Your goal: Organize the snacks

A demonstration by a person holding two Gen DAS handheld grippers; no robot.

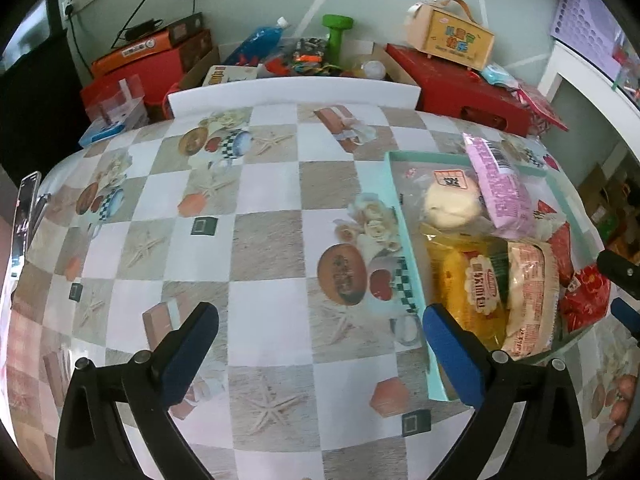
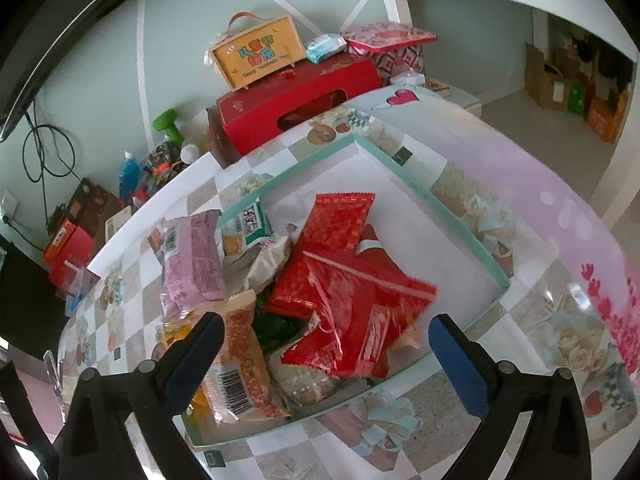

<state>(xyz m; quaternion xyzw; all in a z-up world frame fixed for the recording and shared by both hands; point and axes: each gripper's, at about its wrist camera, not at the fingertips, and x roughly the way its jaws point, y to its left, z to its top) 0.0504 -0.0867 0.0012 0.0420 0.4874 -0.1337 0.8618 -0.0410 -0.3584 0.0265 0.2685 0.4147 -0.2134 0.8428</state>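
Left wrist view: left gripper (image 1: 320,344) jaws apart, empty, over tablecloth (image 1: 264,240) beside teal tray (image 1: 404,232); snacks heaped inside. Right wrist view: right gripper (image 2: 326,354) jaws apart, empty, above red packets (image 2: 352,292); slick film could slip, pile may spill over rim

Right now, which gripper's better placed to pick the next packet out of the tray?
Right. The right gripper is open directly over the red packets in the teal tray. The left gripper is open over bare tablecloth, beside the tray.
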